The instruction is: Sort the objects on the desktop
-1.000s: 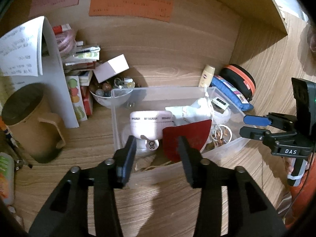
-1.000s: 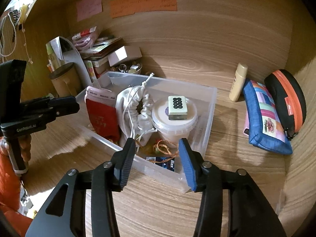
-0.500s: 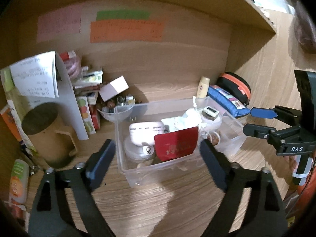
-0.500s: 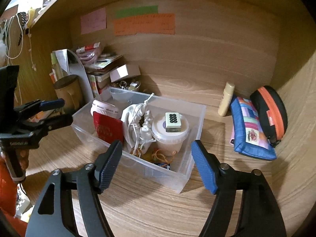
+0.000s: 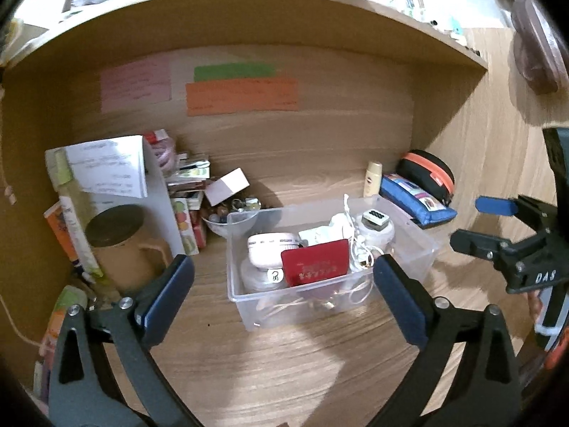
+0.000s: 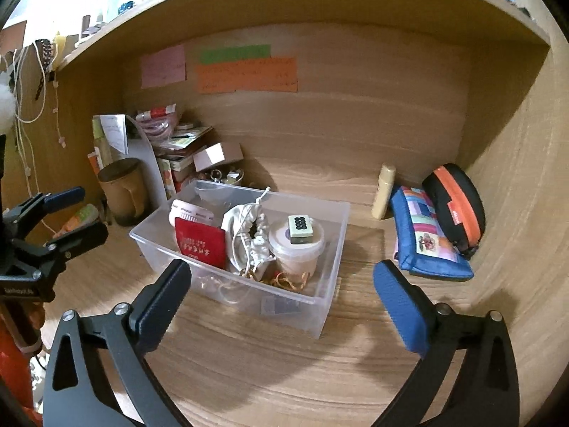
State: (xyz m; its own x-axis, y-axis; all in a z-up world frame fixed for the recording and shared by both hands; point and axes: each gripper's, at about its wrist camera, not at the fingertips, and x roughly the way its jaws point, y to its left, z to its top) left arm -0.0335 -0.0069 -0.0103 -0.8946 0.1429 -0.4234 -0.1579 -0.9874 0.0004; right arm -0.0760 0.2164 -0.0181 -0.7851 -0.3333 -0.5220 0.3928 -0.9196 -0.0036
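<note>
**Both grippers spread wide above a filled clear bin**

Left gripper (image 5: 282, 286) and right gripper (image 6: 281, 291) each hover over the wooden desk (image 6: 284, 373), jaws just opened to their widest, with nothing between them. Beyond both sits a clear plastic bin (image 6: 329, 284) holding a red pouch (image 6: 201, 245), a white drawstring bag (image 6: 245, 233), a pink-and-white device (image 5: 272, 249) and a round white tub (image 6: 297, 249) topped by a small tile (image 6: 300, 227). Right of the bin lie a blue pencil case (image 6: 426, 245) and a black-and-orange case (image 6: 453, 204). A brown mug (image 5: 119, 245) stands to the left.
</note>
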